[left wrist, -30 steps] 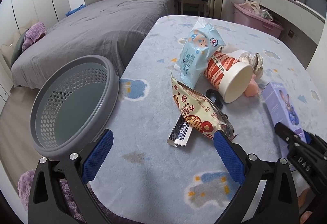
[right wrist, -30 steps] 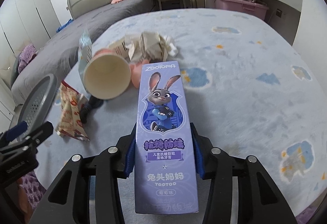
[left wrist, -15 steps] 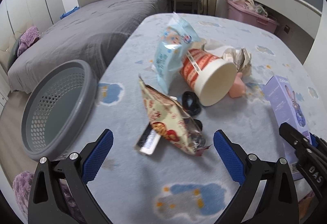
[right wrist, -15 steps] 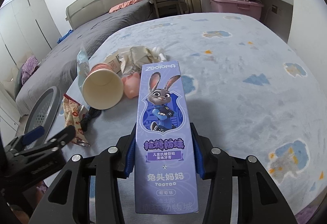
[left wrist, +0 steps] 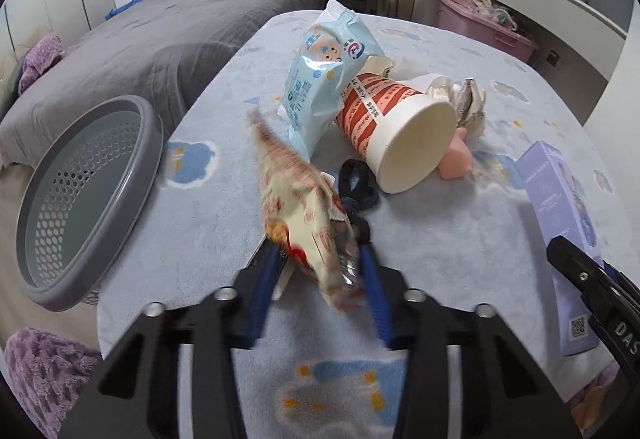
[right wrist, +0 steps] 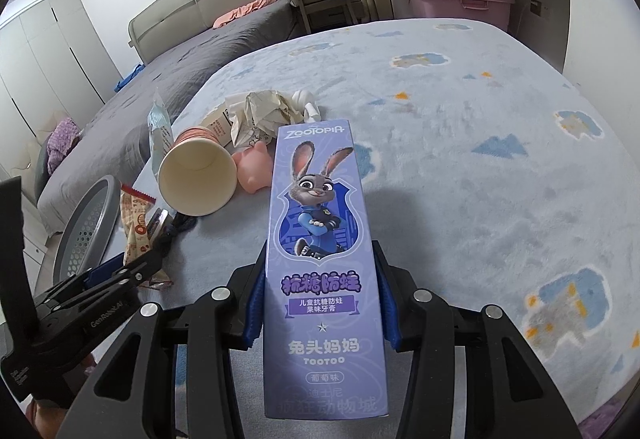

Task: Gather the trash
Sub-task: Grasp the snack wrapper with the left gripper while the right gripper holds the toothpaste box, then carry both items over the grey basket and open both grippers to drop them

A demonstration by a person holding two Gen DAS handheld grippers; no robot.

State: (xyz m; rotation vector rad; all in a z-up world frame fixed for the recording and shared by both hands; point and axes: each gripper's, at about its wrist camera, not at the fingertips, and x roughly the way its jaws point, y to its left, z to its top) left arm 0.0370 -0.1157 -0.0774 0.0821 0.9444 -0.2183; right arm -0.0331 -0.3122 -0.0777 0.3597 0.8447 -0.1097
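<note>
My left hand-held gripper [left wrist: 320, 271] pinches the snack wrapper [left wrist: 304, 215]; the right hand-held gripper [right wrist: 320, 303] clamps the purple toothpaste box [right wrist: 320, 259]. I judge the thin wrapper could slip free or drag the black hair tie [left wrist: 358, 185] along. The gray perforated basket [left wrist: 80, 199] sits at nine o'clock, past the blue fleece surface [left wrist: 200, 219] edge; the way there looks open.

The pale blue rug [left wrist: 460, 231] carries a paper cup [left wrist: 400, 135] on its side at centre, crumpled paper [left wrist: 468, 99] at two o'clock, a black hair tie [left wrist: 358, 183] just below.
</note>
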